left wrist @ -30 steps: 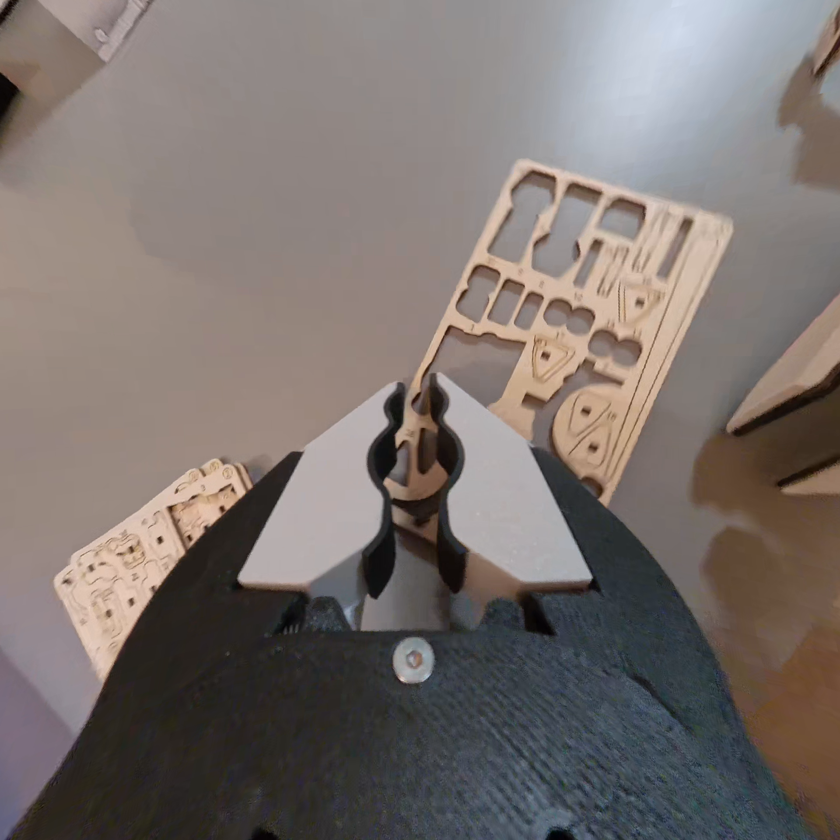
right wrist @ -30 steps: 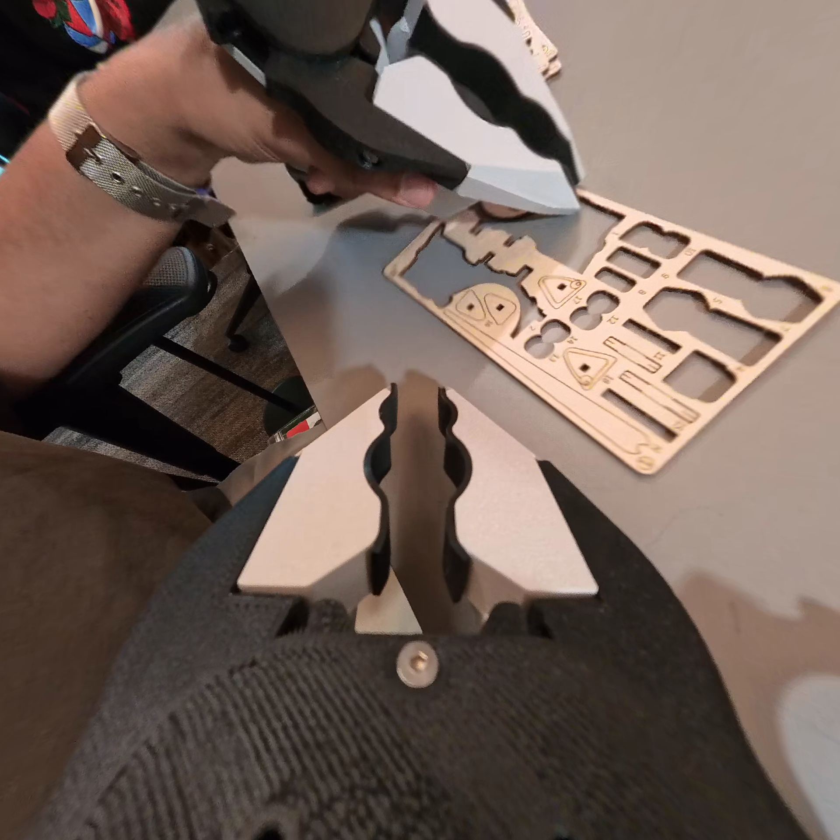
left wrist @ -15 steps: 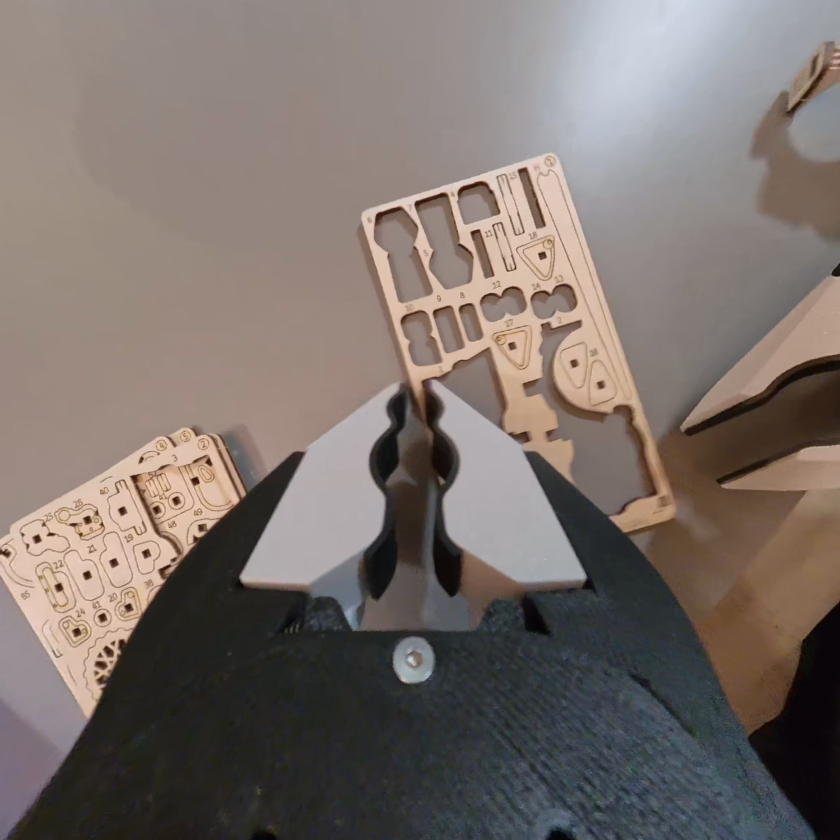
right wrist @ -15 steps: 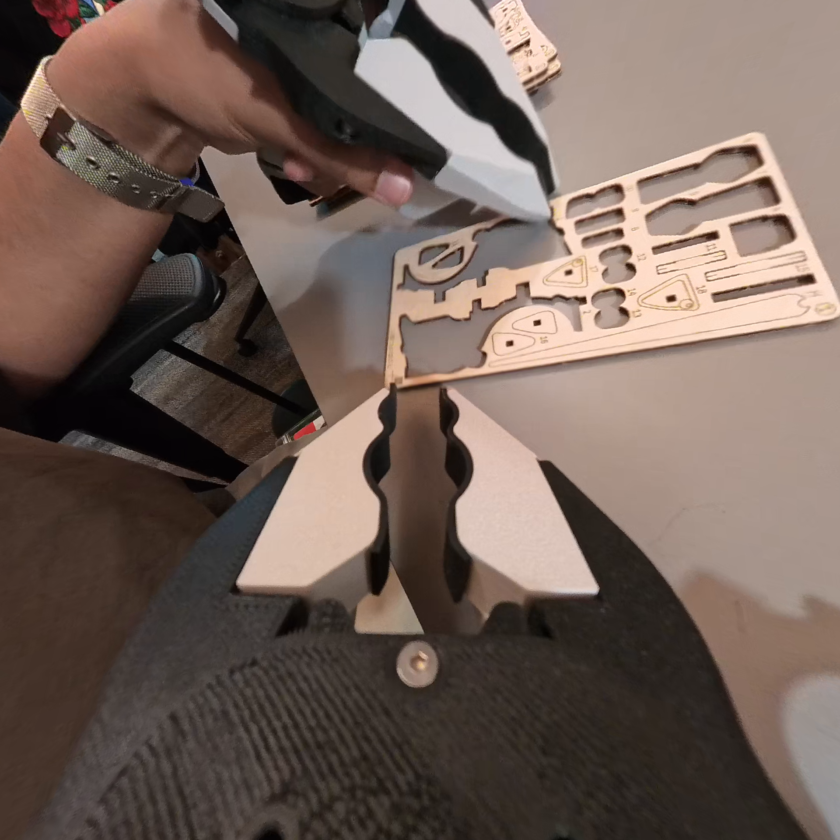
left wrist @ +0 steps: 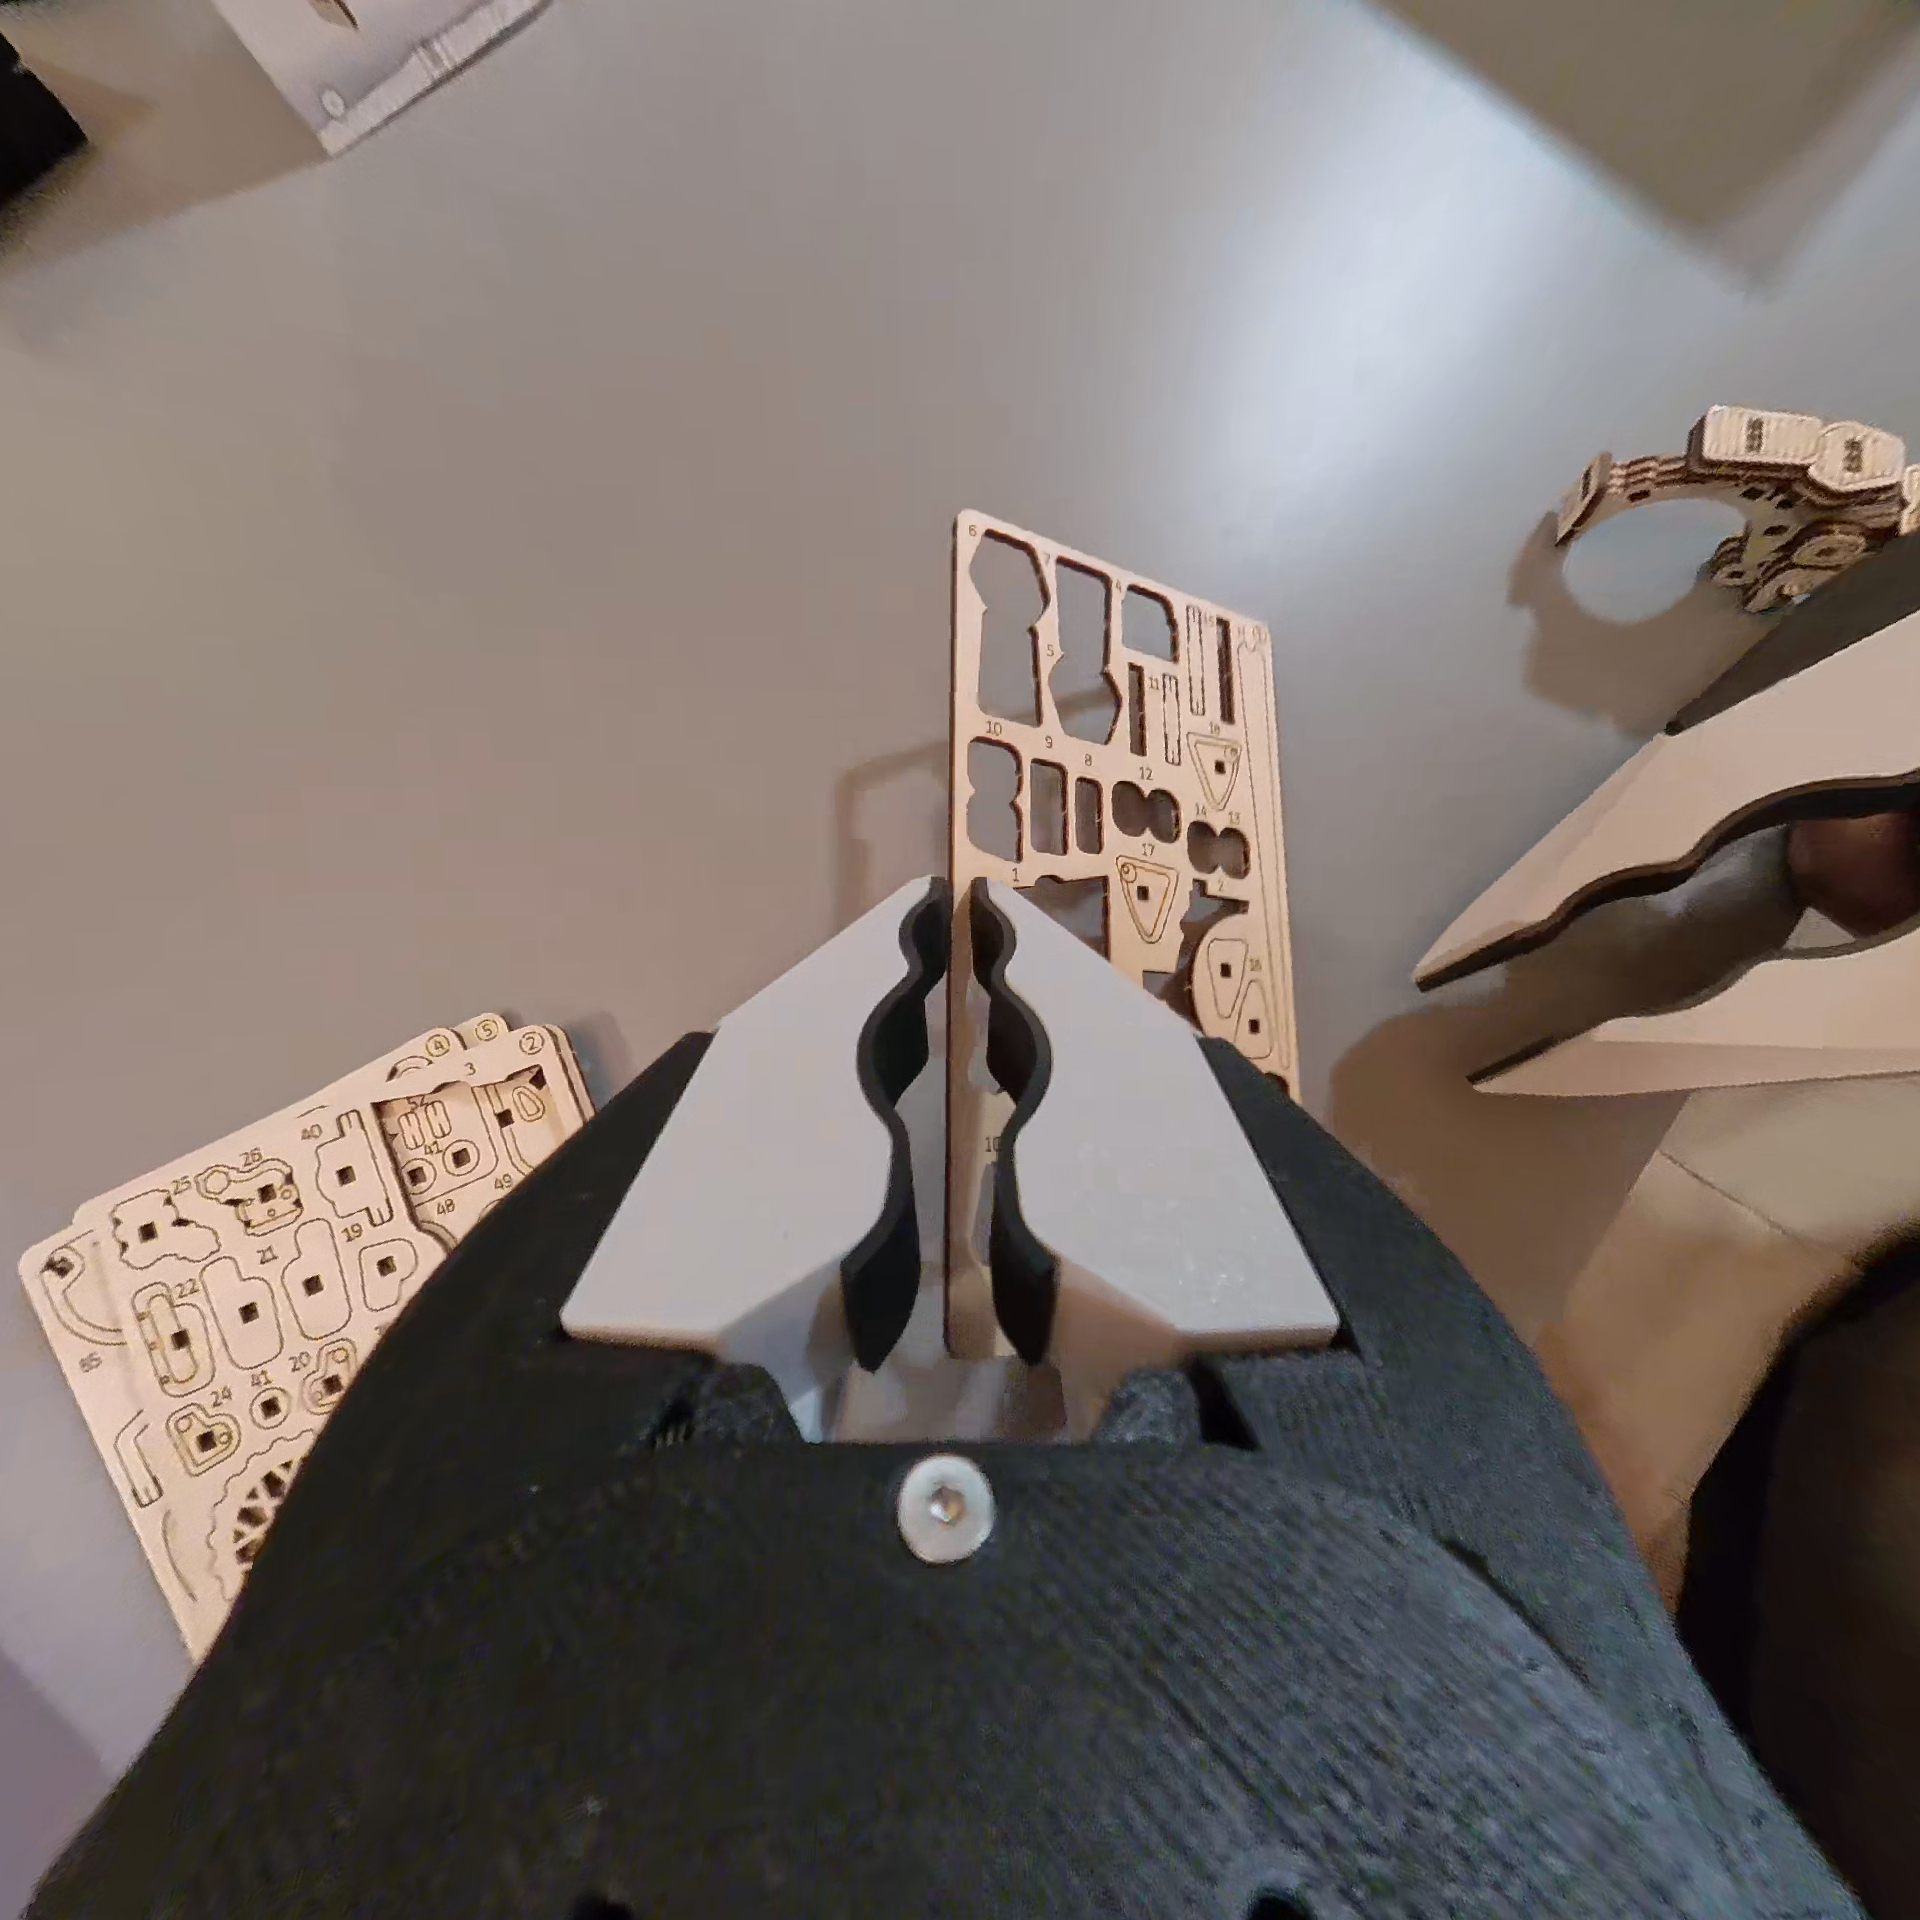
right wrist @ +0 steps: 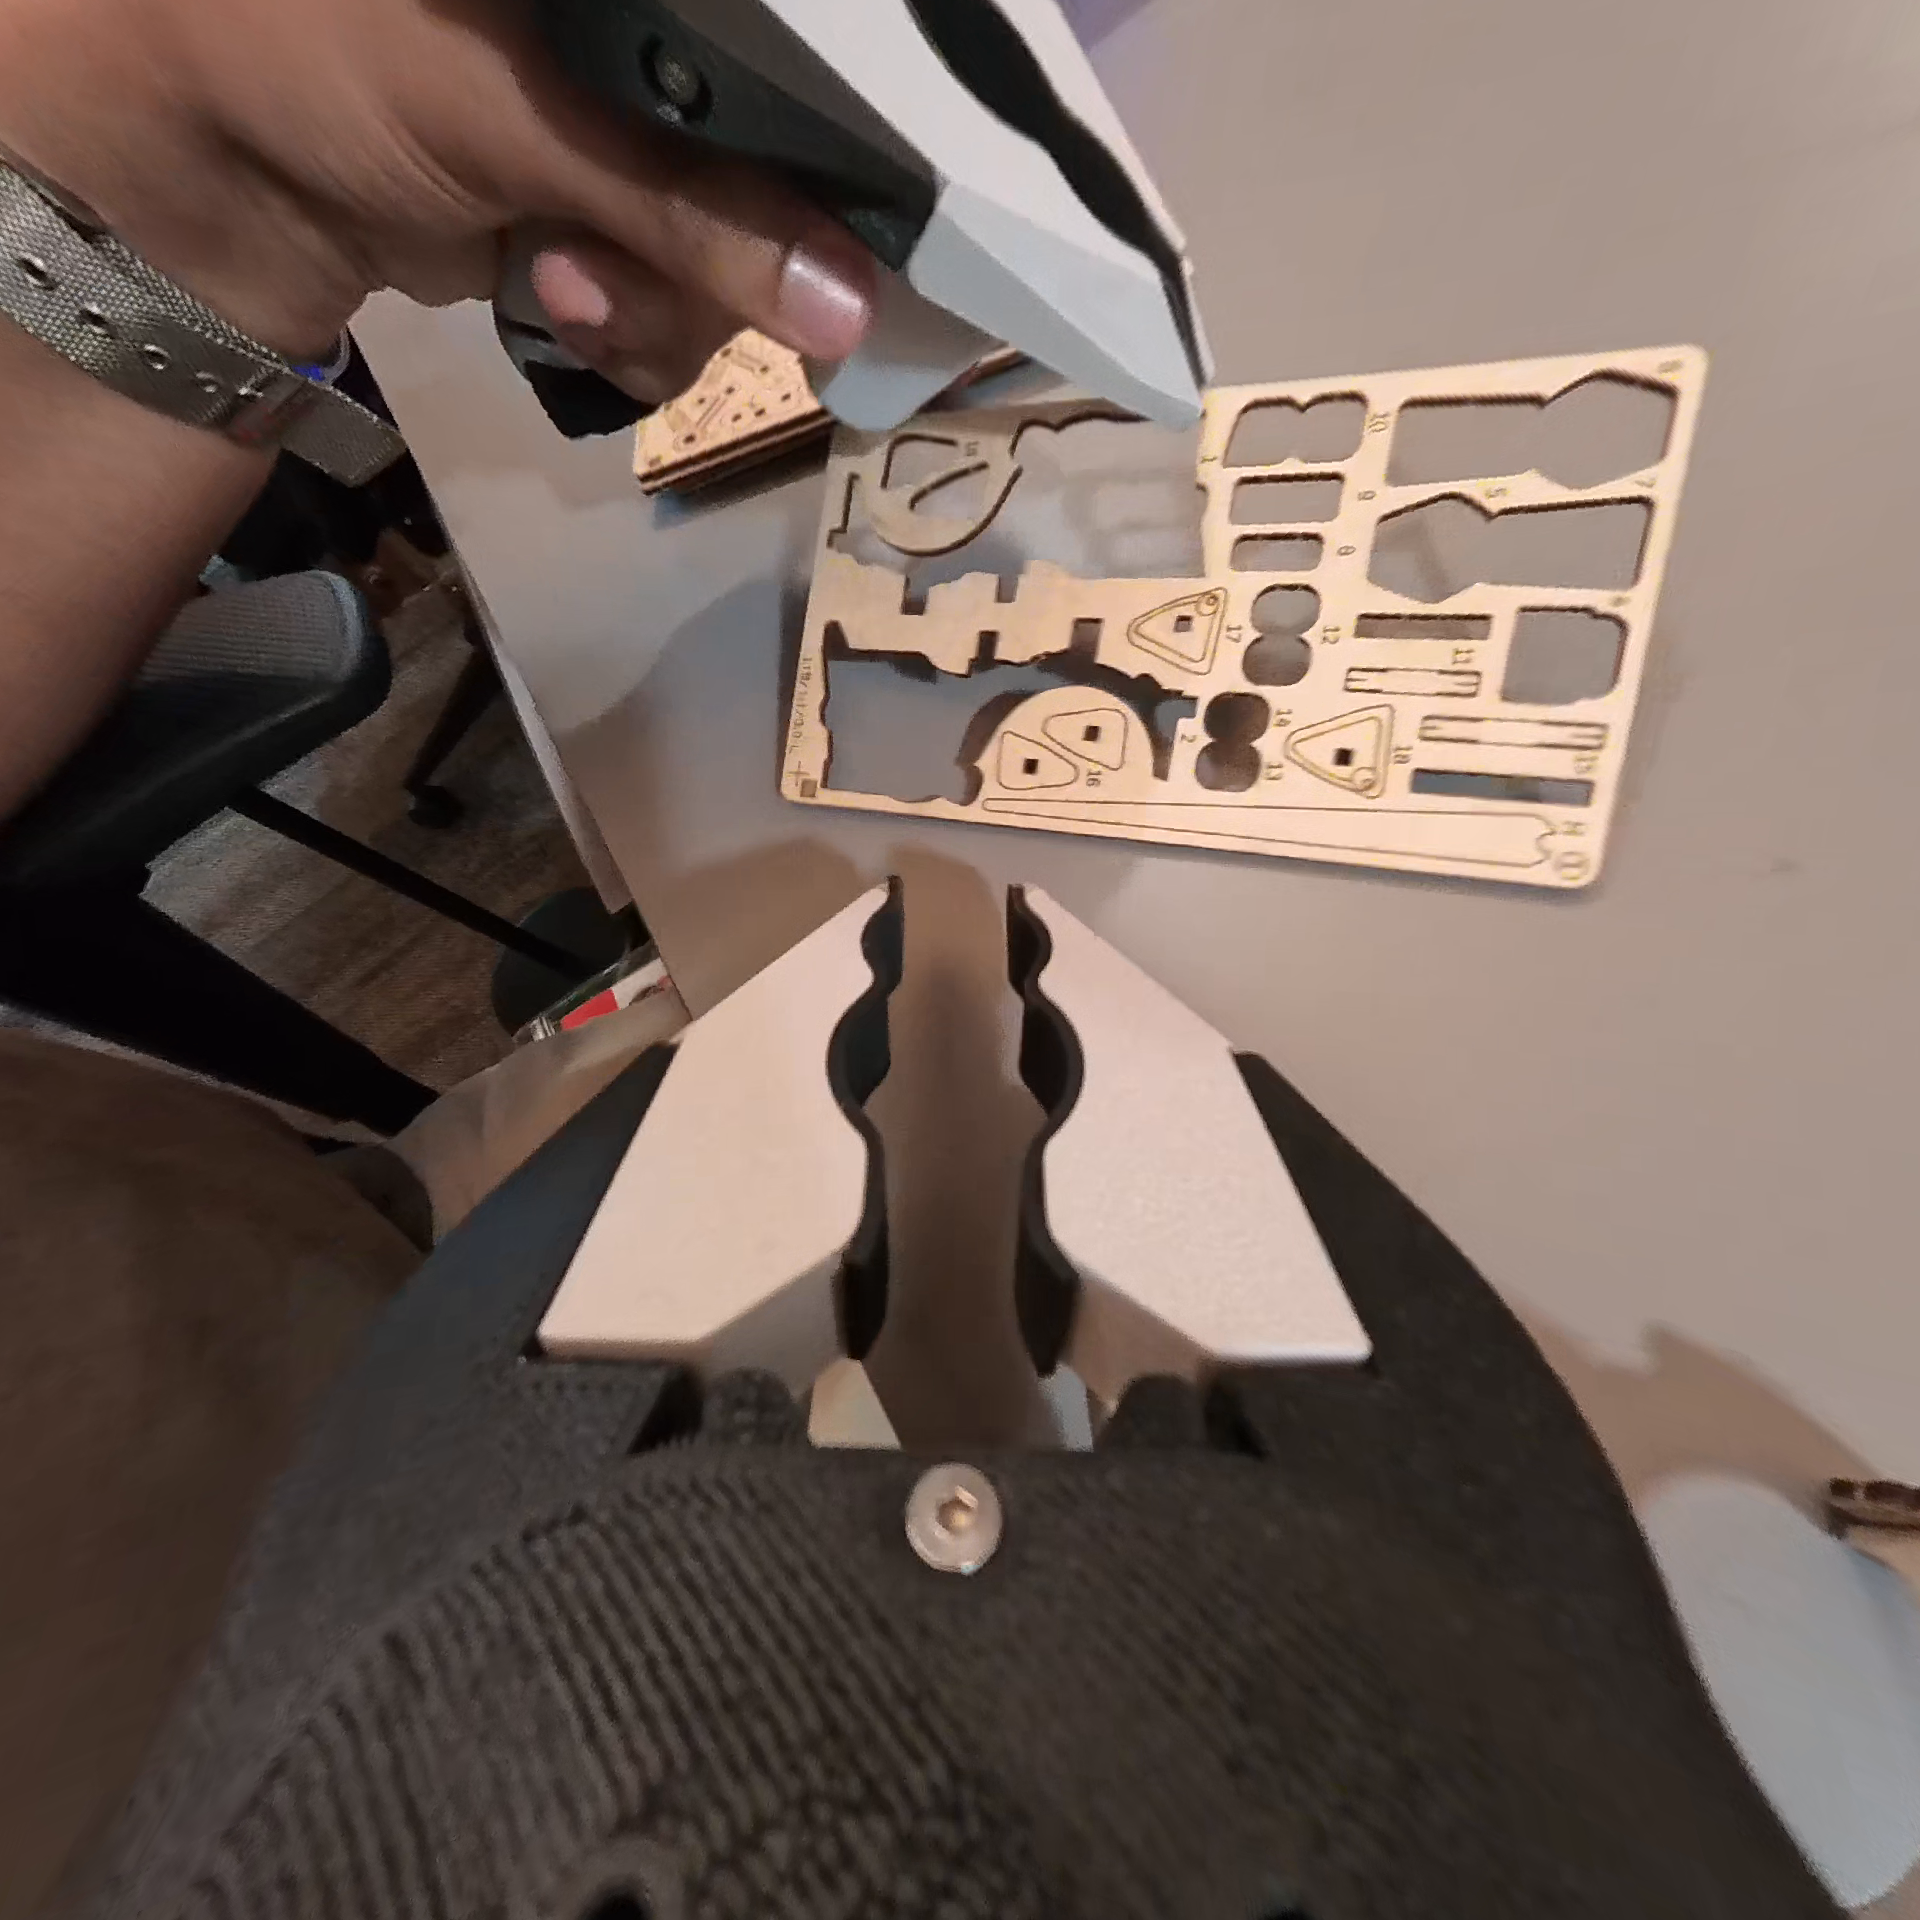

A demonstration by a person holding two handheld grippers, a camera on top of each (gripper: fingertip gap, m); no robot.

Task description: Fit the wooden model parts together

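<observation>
A thin wooden parts sheet (left wrist: 1122, 727) with several cut-out holes and a few pieces still in it is clamped by one long edge in my left gripper (left wrist: 951, 894). That edge is raised off the grey table (left wrist: 520, 520) and casts a shadow. In the right wrist view the sheet (right wrist: 1299, 686) lies crosswise ahead, with the left gripper (right wrist: 1184, 400) on its far edge, held by a hand. My right gripper (right wrist: 951, 894) is open and empty, just short of the sheet's near edge. It also shows in the left wrist view (left wrist: 1662, 935) at the right.
A stack of wooden parts sheets (left wrist: 312, 1226) lies at the left, also seen in the right wrist view (right wrist: 727, 426). A partly built wooden model (left wrist: 1766, 499) stands at the far right. A white box (left wrist: 364, 62) is at the back left. The table edge (right wrist: 540, 727) and a chair (right wrist: 208, 707) are left. The grippers' ends are close to 11 centimetres from one another.
The left gripper has closed on the sheet's edge, turned the sheet and drawn it nearer the right gripper, lifting that edge. The right gripper has hardly moved.
</observation>
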